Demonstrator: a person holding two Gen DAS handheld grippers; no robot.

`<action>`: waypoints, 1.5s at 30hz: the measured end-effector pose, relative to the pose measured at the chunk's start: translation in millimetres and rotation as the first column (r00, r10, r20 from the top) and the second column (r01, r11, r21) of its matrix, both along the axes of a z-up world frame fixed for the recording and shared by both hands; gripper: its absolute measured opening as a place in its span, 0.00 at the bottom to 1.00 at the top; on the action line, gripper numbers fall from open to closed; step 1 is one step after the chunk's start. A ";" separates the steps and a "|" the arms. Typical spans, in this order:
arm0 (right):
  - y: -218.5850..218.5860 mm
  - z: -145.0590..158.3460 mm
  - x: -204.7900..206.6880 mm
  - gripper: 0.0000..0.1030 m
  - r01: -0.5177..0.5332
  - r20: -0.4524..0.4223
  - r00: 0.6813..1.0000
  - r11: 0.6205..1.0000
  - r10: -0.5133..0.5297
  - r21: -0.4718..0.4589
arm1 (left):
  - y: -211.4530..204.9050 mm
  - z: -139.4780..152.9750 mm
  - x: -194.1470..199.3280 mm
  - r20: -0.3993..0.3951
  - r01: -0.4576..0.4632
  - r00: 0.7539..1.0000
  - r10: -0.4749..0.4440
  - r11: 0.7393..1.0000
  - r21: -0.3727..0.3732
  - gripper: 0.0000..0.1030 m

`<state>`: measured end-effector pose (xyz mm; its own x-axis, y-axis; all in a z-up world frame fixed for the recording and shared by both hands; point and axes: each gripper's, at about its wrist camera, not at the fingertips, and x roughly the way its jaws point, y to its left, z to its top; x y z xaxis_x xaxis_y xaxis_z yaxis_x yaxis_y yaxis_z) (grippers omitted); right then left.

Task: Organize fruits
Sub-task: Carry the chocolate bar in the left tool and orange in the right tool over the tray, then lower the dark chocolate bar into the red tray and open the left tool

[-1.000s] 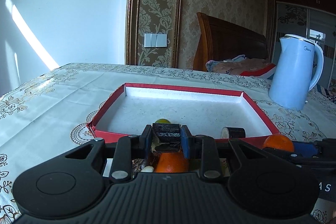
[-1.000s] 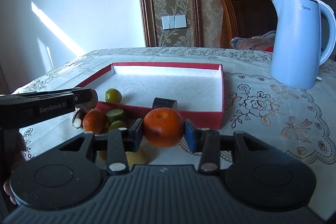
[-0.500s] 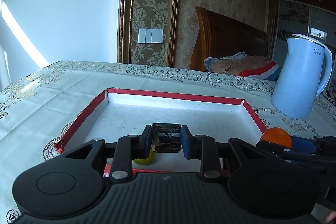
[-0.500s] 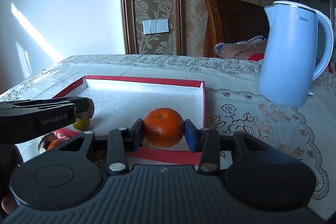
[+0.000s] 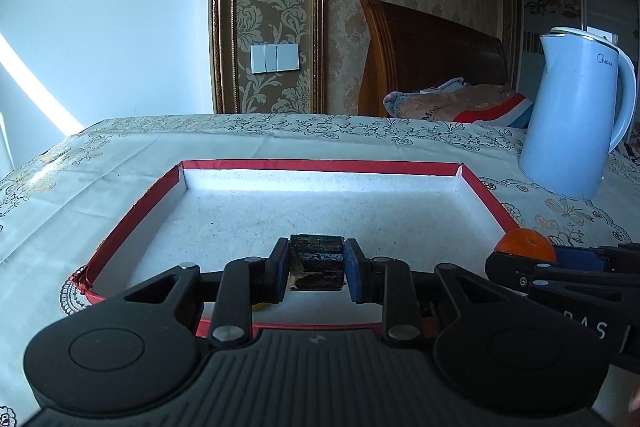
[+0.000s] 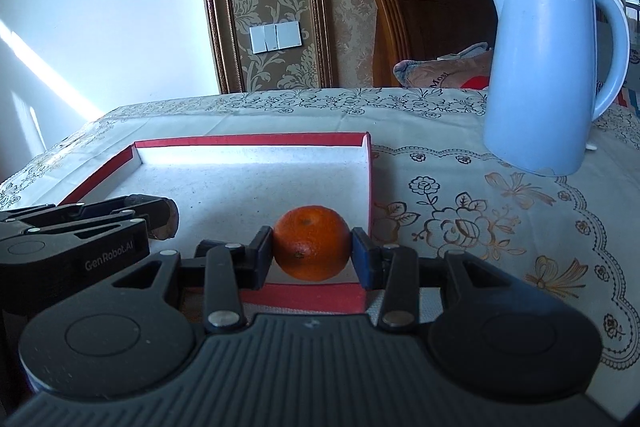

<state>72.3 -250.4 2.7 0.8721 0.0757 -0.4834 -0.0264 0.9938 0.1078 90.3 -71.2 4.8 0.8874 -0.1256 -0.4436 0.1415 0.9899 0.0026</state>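
table (image 6: 460,131) – floral cloth | on it – red-rimmed tray (image 5: 132,211), blue kettle (image 6: 544,75)

"Midea" on the blue kettle (image 6: 544,67); "GenRobot.AI" on the left gripper (image 6: 158,217)

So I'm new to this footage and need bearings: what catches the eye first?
The orange mandarin clamped in the right tool, over the near right corner of the red-edged tray. Beside it, the left tool grips a dark cylindrical piece over the tray's near edge. A pale blue kettle stands on the floral tablecloth, right of the tray.
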 end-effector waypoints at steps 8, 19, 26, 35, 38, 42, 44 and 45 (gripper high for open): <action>0.4 -4.7 3.2 0.38 0.008 -0.009 1.000 1.000 -0.008 -0.009 | -4.7 -6.7 4.6 -0.024 0.011 1.000 -0.010 1.000 0.020 0.27; 3.1 -9.1 6.9 0.38 0.009 -0.013 1.000 1.000 -0.009 -0.018 | -5.7 -10.6 9.5 -0.034 -0.003 0.999 0.005 0.999 0.035 0.27; 7.4 -11.2 7.9 0.38 0.010 -0.014 1.000 0.999 -0.011 -0.051 | -6.1 -11.0 10.2 -0.032 0.003 0.999 -0.001 0.999 0.033 0.27; 12.3 -13.5 6.9 0.38 0.003 0.000 1.000 0.998 -0.003 -0.069 | -2.2 -13.1 11.0 -0.027 0.011 1.000 -0.010 1.000 0.013 0.27; 12.2 -13.7 6.7 0.38 -0.010 0.002 1.000 0.998 0.010 -0.058 | -0.2 -13.0 11.5 -0.029 0.008 1.000 -0.008 1.000 0.002 0.27; 11.9 -14.5 7.1 0.40 -0.017 0.002 1.000 0.999 0.017 -0.050 | -0.7 -13.2 10.4 -0.030 0.007 1.000 -0.007 1.000 0.007 0.27; 11.2 -14.8 7.4 0.39 -0.019 0.003 1.000 0.999 0.019 -0.045 | -0.4 -14.0 11.3 -0.042 -0.003 0.999 0.003 1.000 0.011 0.28; 10.8 -14.9 7.3 0.40 -0.019 0.004 1.000 0.999 0.019 -0.043 | 0.7 -14.1 11.7 -0.047 -0.005 0.999 0.006 1.000 0.008 0.28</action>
<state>79.5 -239.6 -12.2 0.8728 0.0717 -0.4828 -0.0458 0.9968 0.0653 102.0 -70.6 -9.3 0.8660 -0.1174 -0.4861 0.1363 0.9907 0.0037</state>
